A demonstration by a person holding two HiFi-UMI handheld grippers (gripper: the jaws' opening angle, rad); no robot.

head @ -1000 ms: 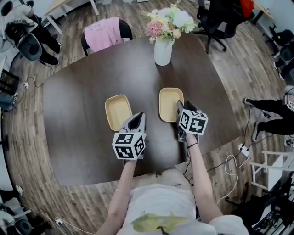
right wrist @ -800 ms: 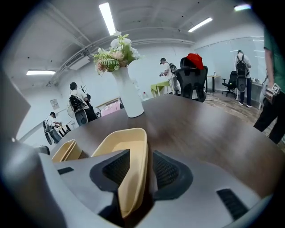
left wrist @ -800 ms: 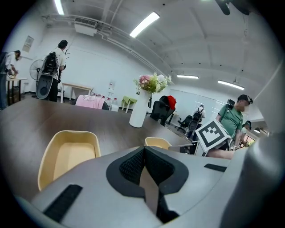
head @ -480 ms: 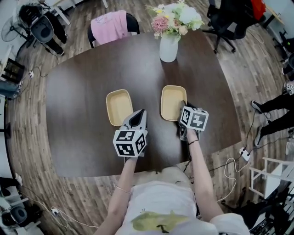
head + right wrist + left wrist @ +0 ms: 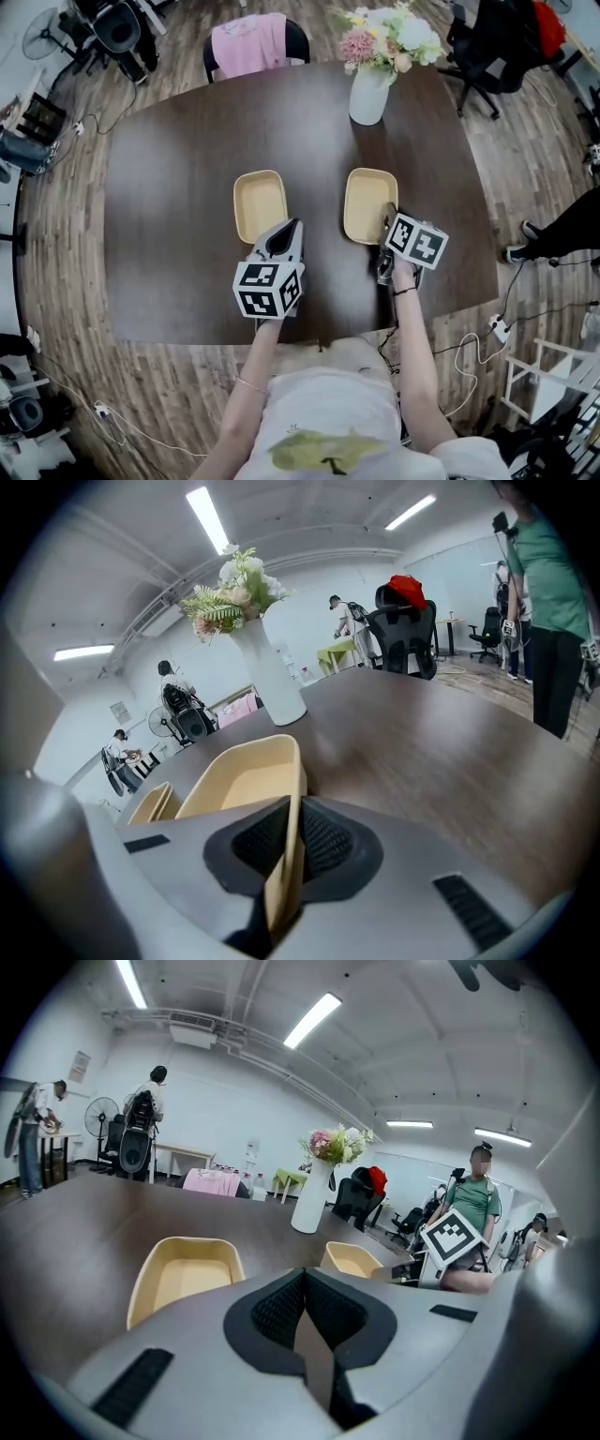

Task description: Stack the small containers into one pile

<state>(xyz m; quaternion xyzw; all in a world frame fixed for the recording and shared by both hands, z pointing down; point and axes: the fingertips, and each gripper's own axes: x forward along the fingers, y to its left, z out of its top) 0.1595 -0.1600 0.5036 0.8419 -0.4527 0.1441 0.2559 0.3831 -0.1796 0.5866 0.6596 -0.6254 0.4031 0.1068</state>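
Pinching a yellow container's [image 5: 367, 200] rim
Right claw [image 5: 387, 216] has just been closing on the rim; left claw [image 5: 292, 227] is shut, holding nothing.

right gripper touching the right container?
Touching. The right gripper view shows the right gripper, its jaws having just been closing, clamped on the right container's near wall.

Left gripper [image 5: 296, 225] and right gripper [image 5: 388, 209]: smooth light-grey shells, black ribbed pads [image 5: 277, 1309] in black surrounds, and black slotted strips on the casing. Each carries a white marker cube [image 5: 267, 289] with black squares. Person wears a white T-shirt [image 5: 328, 408] with a yellow-green print [image 5: 323, 453]. Thin bracelet [image 5: 246, 385] on the left wrist, dark band [image 5: 404, 292] on the right.
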